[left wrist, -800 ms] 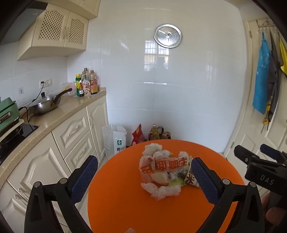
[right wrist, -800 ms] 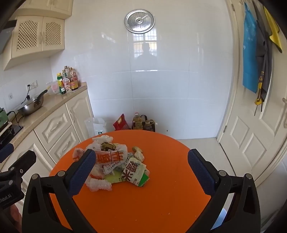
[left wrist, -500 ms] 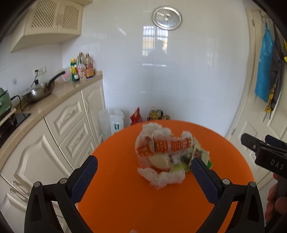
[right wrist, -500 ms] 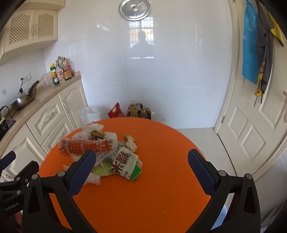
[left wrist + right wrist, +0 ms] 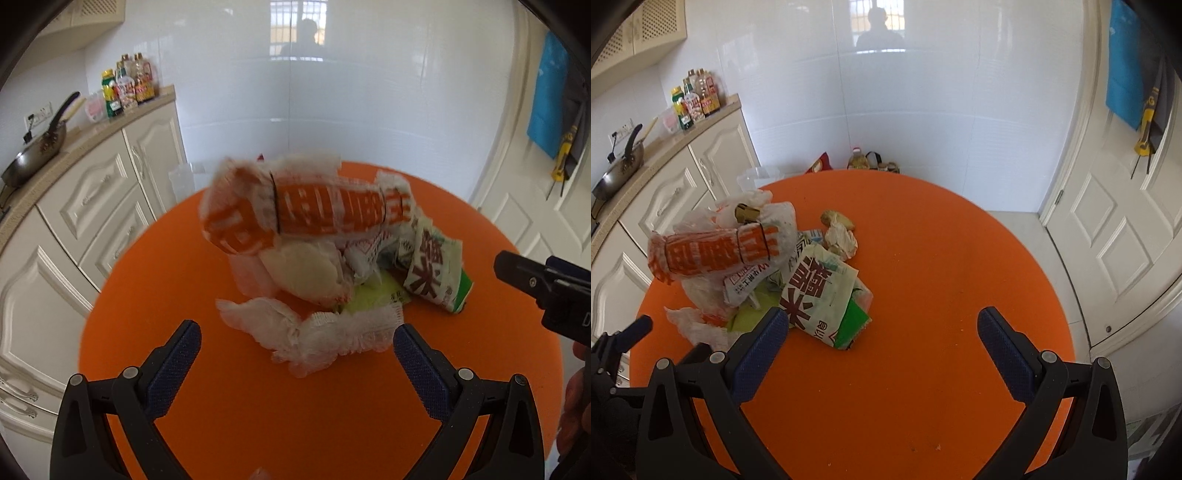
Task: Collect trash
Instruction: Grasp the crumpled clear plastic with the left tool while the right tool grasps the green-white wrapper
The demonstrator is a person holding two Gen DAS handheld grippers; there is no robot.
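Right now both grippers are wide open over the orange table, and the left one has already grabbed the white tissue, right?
Not quite. The left gripper is open and holds nothing: in the left wrist view the white tissue lies on the orange table between its fingers, unpinched. The right gripper is open too.

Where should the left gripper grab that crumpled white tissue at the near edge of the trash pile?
Pinch the white tissue across its bunched middle, coming down from above with the open left gripper; it lies flat and long, nearest the fingers.
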